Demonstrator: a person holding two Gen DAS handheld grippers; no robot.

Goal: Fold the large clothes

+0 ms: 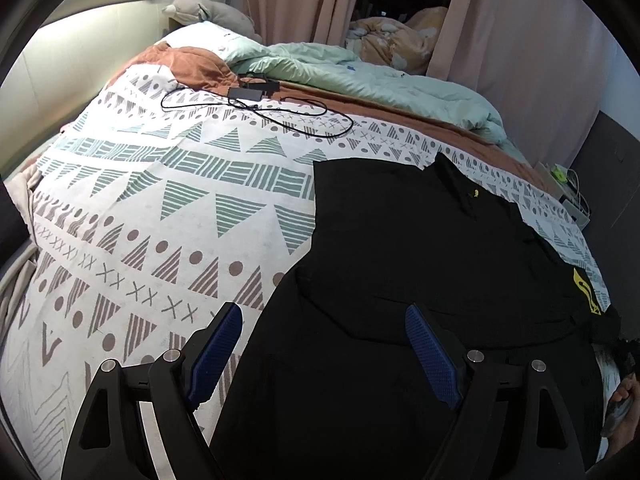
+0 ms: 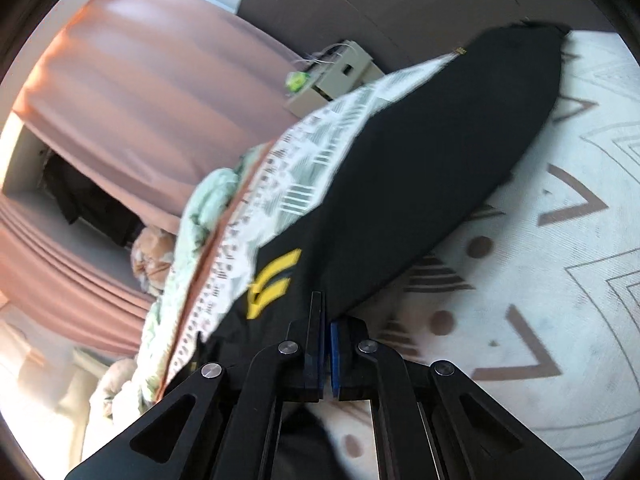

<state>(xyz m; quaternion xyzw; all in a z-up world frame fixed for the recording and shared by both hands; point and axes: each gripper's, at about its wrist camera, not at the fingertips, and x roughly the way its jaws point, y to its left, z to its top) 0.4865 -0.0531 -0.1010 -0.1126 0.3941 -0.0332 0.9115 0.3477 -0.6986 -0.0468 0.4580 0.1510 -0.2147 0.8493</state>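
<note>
A large black garment [image 1: 420,248] with a yellow emblem [image 1: 585,292] lies spread on the patterned bedspread [image 1: 168,216], at the right of the left wrist view. My left gripper [image 1: 324,324] is open and empty, hovering over the garment's near left edge. In the right wrist view the same black garment [image 2: 432,168] stretches away from my right gripper [image 2: 325,320], whose blue pads are closed on its near edge beside the yellow emblem [image 2: 272,280]. That view is tilted and blurred.
A black cable and adapter [image 1: 252,92] lie on the far bedspread. A crumpled mint duvet [image 1: 360,76] and pillows are beyond. A box with cables [image 2: 340,76] sits past the bed's right edge. Pink curtains [image 2: 152,92] hang behind.
</note>
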